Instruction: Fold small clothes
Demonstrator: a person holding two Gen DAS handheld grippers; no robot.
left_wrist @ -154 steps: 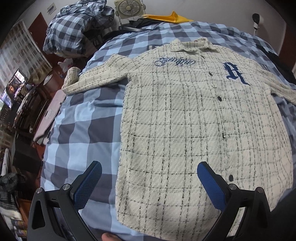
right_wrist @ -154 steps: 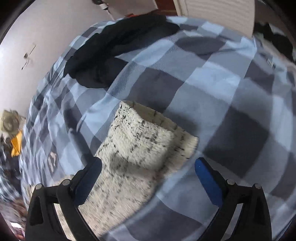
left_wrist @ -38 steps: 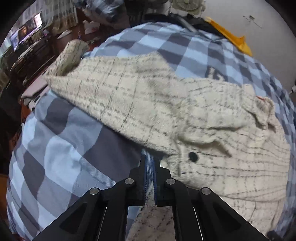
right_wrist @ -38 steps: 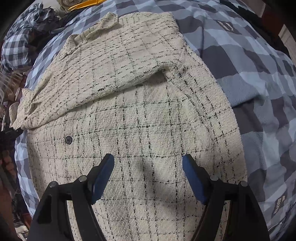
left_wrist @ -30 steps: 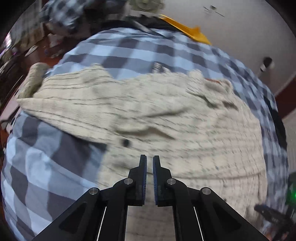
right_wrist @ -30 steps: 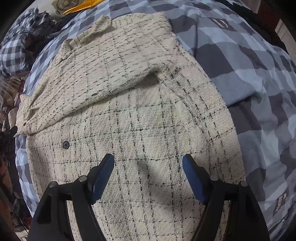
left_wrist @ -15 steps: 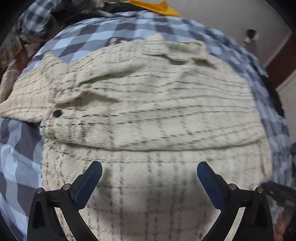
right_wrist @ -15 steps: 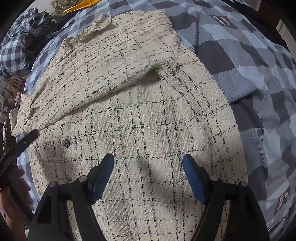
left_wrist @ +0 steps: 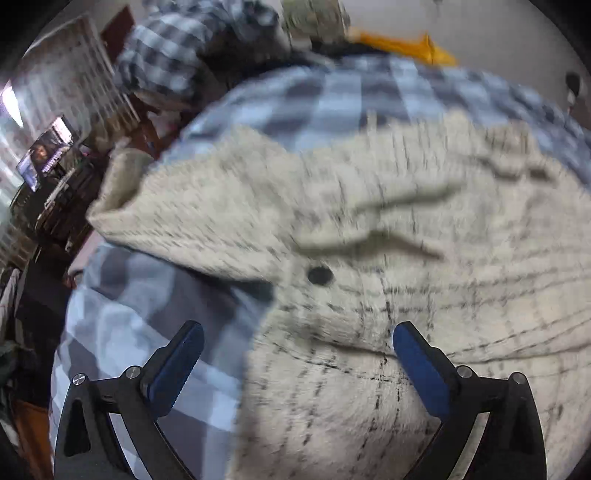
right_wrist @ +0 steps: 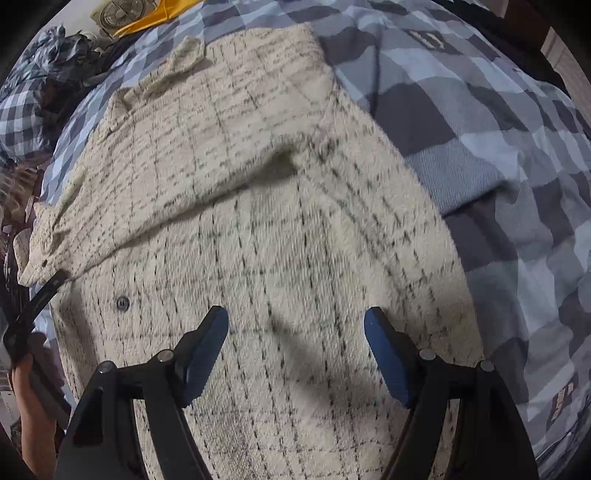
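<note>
A cream shirt (left_wrist: 406, 221) with thin black checks lies front-down on the bed, one sleeve folded across its back. My left gripper (left_wrist: 297, 328) is open wide above the shirt's left edge, just below a dark button (left_wrist: 320, 275); nothing is between its pads, and this view is blurred by motion. In the right wrist view the shirt (right_wrist: 277, 221) fills the middle. My right gripper (right_wrist: 295, 314) hovers open over its lower body with nothing gripped. A black finger of the left gripper (right_wrist: 44, 291) shows at the shirt's left edge, near the same button (right_wrist: 122, 302).
A blue and grey checked bedspread (right_wrist: 498, 147) lies under the shirt. A heap of checked clothes (left_wrist: 177, 55), a yellow thing (left_wrist: 402, 44) and a fan (right_wrist: 118, 13) sit at the head of the bed. Dark furniture with a lit screen (left_wrist: 46, 149) stands to the left.
The left gripper went from shut to wide open, then swung left and down toward the shirt's left edge and folded sleeve. The right gripper has stayed in place, open.
</note>
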